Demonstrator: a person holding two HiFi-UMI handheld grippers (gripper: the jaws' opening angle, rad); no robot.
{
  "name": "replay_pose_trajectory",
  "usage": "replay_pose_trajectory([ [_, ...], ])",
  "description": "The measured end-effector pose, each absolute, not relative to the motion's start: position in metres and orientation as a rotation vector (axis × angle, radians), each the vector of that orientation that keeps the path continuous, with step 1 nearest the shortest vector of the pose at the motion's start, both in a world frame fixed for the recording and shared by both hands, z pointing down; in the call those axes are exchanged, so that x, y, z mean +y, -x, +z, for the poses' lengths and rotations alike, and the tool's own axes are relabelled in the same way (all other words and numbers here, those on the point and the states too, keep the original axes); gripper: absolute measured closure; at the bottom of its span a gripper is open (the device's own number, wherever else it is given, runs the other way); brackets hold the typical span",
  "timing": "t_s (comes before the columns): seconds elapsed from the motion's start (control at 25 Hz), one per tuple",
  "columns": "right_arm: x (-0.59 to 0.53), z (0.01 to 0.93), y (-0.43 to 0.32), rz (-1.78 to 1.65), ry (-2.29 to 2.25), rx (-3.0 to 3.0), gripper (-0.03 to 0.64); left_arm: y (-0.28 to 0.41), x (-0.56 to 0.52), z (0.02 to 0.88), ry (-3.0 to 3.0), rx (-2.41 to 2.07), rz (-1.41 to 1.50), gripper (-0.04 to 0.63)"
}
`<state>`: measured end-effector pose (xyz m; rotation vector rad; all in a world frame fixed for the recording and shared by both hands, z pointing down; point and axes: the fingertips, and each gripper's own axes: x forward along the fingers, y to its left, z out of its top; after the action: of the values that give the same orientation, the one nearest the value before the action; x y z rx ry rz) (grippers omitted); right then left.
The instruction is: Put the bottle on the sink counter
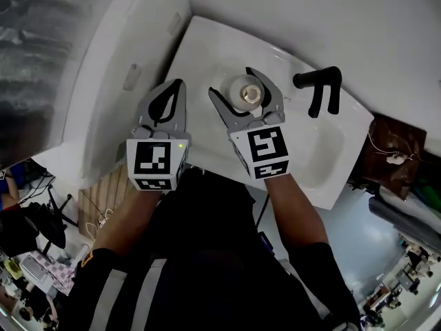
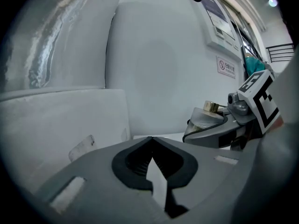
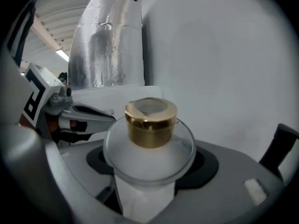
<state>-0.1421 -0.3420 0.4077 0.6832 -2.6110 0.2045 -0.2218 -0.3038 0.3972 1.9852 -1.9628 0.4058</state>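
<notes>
At the sink counter (image 1: 207, 41), the right gripper (image 1: 231, 82) clamps the bottle (image 1: 245, 92); the left gripper (image 1: 178, 86) is closed and empty.
Head view: seen from above, the bottle stands upright between the right jaws over the white counter's back corner, with the black faucet (image 1: 318, 80) at its 3 o'clock and the left gripper just beside it at 9 o'clock; whether its base touches the counter cannot be told. Left gripper view: the jaw tips meet with nothing between them, and the bottle and right gripper show at 3 o'clock. Right gripper view: both jaws press the frosted body below the gold cap (image 3: 150, 122), with the left gripper at 9 o'clock and the faucet at 4 o'clock.
</notes>
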Motion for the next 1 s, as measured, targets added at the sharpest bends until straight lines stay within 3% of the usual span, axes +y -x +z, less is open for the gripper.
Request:
replay_pose_trajectory([
  [1.0, -0.427, 0.479, 0.230, 0.172, -0.620, -2.548, 0.278, 0.263, -0.356, 0.452, -1.803, -2.016, 0.438, 0.594],
])
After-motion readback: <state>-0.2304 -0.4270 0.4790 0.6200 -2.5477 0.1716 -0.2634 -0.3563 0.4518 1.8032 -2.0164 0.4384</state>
